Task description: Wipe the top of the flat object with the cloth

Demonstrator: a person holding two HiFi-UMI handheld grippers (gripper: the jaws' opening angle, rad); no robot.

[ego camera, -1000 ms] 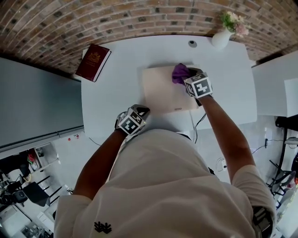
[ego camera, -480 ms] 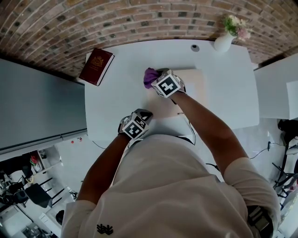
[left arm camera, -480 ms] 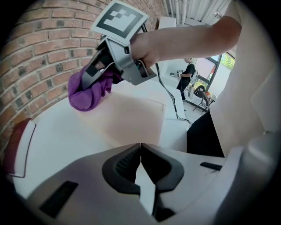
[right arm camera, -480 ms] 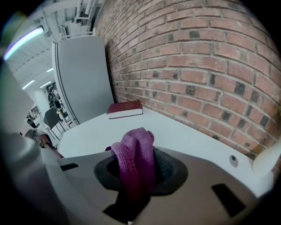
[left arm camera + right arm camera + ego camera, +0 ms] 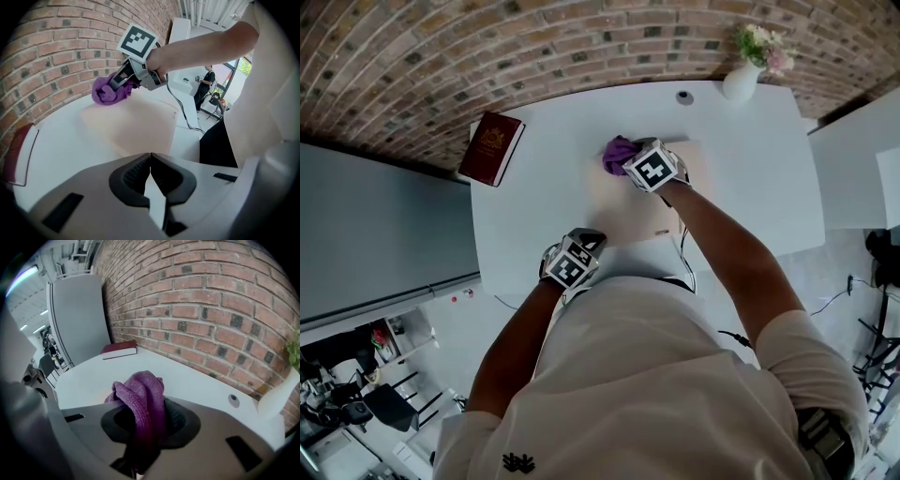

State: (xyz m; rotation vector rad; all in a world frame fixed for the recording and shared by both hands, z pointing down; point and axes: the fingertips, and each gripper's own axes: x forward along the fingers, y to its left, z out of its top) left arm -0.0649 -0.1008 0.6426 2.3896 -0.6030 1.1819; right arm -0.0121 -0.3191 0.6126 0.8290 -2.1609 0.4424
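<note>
A pale beige flat board point(image 5: 630, 202) lies on the white table point(image 5: 750, 169). My right gripper point(image 5: 628, 157) is shut on a purple cloth point(image 5: 619, 153), which sits at the board's far left corner. The same cloth point(image 5: 140, 397) bulges out between the jaws in the right gripper view. From the left gripper view I see the cloth point(image 5: 110, 91) over the board point(image 5: 136, 126). My left gripper point(image 5: 584, 238) hangs at the table's near edge, jaws shut with nothing in them point(image 5: 150, 171).
A dark red book point(image 5: 492, 148) lies at the table's far left corner. A white vase with flowers point(image 5: 742, 80) and a small round fitting point(image 5: 683, 97) stand at the far edge. A cable point(image 5: 686, 267) drops off the near edge. A brick wall runs behind.
The right gripper swept the cloth from the board's far right to its far left, then came slightly back to the right. The left gripper stayed put.
</note>
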